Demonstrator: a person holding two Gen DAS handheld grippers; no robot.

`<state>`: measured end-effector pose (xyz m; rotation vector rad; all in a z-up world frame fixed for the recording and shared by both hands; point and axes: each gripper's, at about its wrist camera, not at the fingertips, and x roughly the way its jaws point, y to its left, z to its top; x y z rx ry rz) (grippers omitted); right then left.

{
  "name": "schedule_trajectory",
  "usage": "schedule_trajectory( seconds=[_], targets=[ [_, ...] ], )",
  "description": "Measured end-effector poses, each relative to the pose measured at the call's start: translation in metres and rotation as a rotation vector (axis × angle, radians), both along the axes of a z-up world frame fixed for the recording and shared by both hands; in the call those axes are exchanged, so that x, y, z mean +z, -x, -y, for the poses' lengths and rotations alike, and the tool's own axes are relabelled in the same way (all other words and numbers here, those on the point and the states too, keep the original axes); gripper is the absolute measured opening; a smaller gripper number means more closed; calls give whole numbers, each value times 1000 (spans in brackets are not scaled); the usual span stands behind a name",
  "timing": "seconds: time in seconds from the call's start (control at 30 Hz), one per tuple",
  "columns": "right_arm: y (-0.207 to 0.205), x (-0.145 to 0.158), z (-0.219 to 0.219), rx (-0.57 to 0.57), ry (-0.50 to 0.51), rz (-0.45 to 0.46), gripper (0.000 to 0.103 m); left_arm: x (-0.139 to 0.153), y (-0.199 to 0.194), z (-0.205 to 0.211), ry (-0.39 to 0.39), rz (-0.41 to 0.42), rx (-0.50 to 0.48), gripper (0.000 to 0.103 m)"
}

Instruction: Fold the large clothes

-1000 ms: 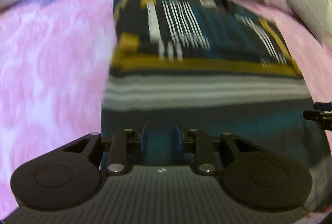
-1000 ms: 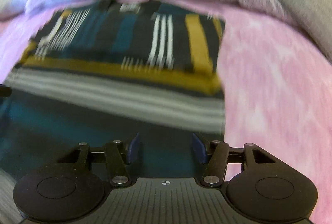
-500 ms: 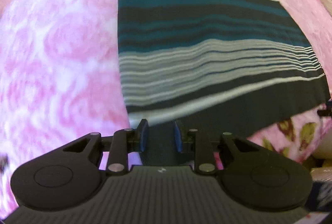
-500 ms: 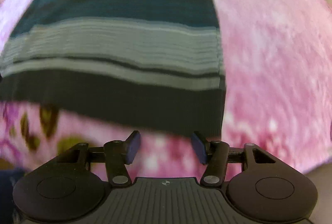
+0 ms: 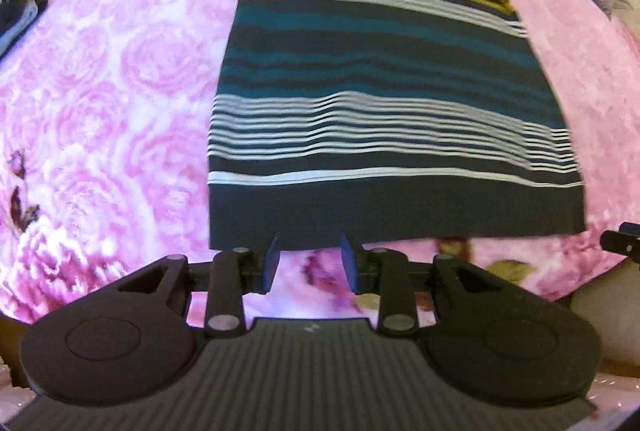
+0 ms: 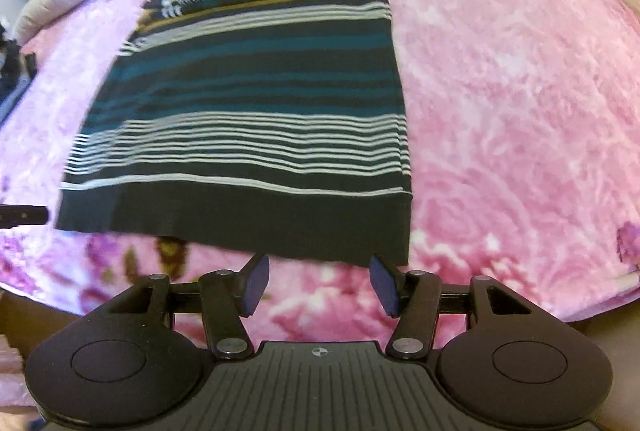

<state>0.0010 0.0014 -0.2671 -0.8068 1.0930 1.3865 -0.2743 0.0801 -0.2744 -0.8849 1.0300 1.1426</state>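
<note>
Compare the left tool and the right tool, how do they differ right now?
The left tool has the narrower gap between its blue pads; the right tool is spread wider. The left sits at the striped sweater's hem near its left corner, the right near its right corner. Both are open, holding nothing, low over the pink blanket.

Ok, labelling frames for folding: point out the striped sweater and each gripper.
striped sweater (image 5: 380, 71), left wrist view, teal mid-body band.
left gripper (image 5: 309, 267), left wrist view, between fingertips.
right gripper (image 6: 320, 283), right wrist view, between fingertips.
</note>
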Motion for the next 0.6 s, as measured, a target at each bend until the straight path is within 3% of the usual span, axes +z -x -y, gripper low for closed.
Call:
schedule_trajectory(
  seconds=[0.27,0.6],
  targets=[
    [8,40,19,59,-29,-16,55,48,-37,31,-47,-29,-25,38],
    [5,55,27,90,-26,-30,58,72,-48,49,-46,-64,-24,40]
  ],
)
